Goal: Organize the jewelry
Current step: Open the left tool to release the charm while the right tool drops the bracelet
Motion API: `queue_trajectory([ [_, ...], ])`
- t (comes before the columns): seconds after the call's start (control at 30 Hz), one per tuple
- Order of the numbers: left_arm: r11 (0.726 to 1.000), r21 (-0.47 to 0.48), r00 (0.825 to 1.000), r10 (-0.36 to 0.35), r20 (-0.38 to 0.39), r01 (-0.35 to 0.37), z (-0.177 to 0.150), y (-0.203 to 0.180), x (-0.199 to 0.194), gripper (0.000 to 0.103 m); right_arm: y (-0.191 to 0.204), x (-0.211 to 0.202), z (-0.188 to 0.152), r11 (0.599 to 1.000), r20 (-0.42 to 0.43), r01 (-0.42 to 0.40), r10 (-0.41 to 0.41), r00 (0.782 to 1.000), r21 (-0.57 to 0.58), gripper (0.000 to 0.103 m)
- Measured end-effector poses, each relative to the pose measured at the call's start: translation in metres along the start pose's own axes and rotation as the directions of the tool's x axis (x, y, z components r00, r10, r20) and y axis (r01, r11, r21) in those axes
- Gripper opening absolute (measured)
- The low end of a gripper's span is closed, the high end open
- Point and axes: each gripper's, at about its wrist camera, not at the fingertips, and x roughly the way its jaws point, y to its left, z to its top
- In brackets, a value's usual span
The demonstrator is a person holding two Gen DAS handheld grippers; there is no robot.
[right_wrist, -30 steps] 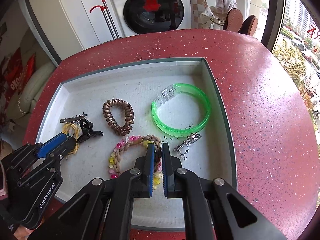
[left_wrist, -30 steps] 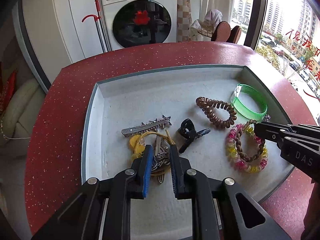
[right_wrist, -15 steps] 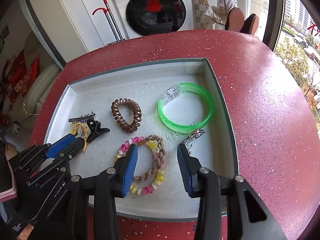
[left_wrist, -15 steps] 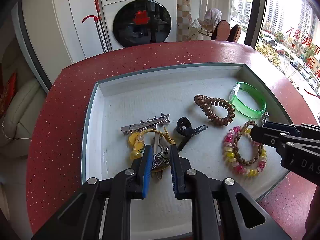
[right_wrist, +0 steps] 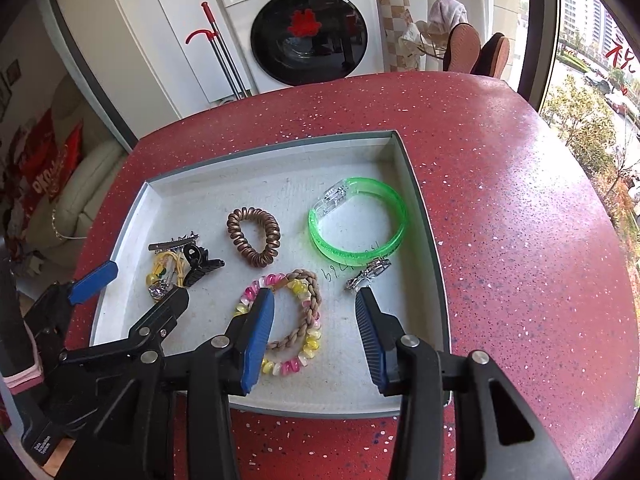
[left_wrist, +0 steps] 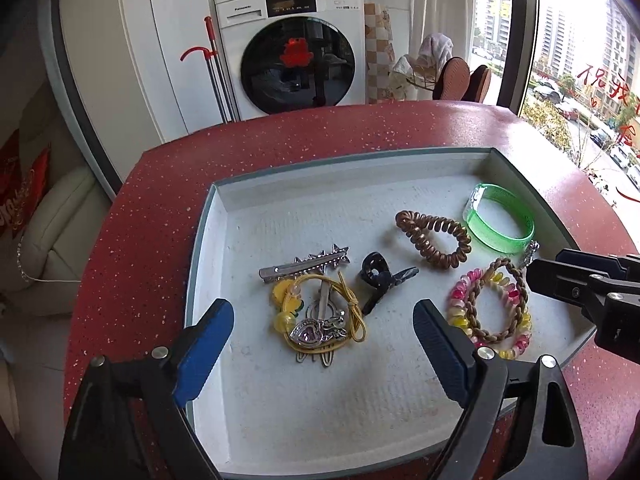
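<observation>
A grey tray (left_wrist: 208, 240) (right_wrist: 420, 216) on the red table holds the jewelry. At its left lie a silver star clip (left_wrist: 304, 266), a yellow hair tie with a heart clip (left_wrist: 316, 320) (right_wrist: 166, 272) and a black claw clip (left_wrist: 380, 276) (right_wrist: 198, 264). A brown coil tie (left_wrist: 434, 240) (right_wrist: 254, 242), a green bangle (left_wrist: 500, 220) (right_wrist: 358, 220), a pink-yellow braided bracelet (left_wrist: 492, 308) (right_wrist: 296, 320) and a small silver clip (right_wrist: 368, 274) lie to the right. My left gripper (left_wrist: 324, 332) is open, above the yellow tie. My right gripper (right_wrist: 316, 316) is open above the braided bracelet.
The red speckled table (right_wrist: 520, 200) surrounds the tray. A washing machine (left_wrist: 296, 52) and a red-handled mop (left_wrist: 212, 68) stand behind the table. A window (left_wrist: 580, 80) is at the right, a cream sofa (left_wrist: 52, 232) at the left.
Both grippers have opened: the right one opened first, then the left one opened wide off the yellow tie and heart clip. Both have drawn back and up a little.
</observation>
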Motion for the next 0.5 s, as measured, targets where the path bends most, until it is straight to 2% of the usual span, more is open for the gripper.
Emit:
queue_trajectory([
  [0.23,1.0,-0.001,1.0,0.001,-0.027,-0.001,0.0042,0.0006,-0.0009,0.103,0.0001,-0.0009,0.0005,1.0,-0.008,0.009,-0.009,1.0,-0.004,0.047],
  [0.33,1.0,0.009,0.999,0.023,-0.026,-0.023,0.0052,0.0008,-0.0022,0.103,0.0021,-0.001,0.0008,1.0,-0.009,0.006,-0.006,1.0,-0.011,0.06],
  [0.5,0.999,0.001,0.999,0.041,-0.03,-0.041,0.0067,0.0056,-0.0053,0.103,0.0058,-0.0037,0.0,1.0,-0.006,0.005,-0.005,1.0,-0.022,0.073],
])
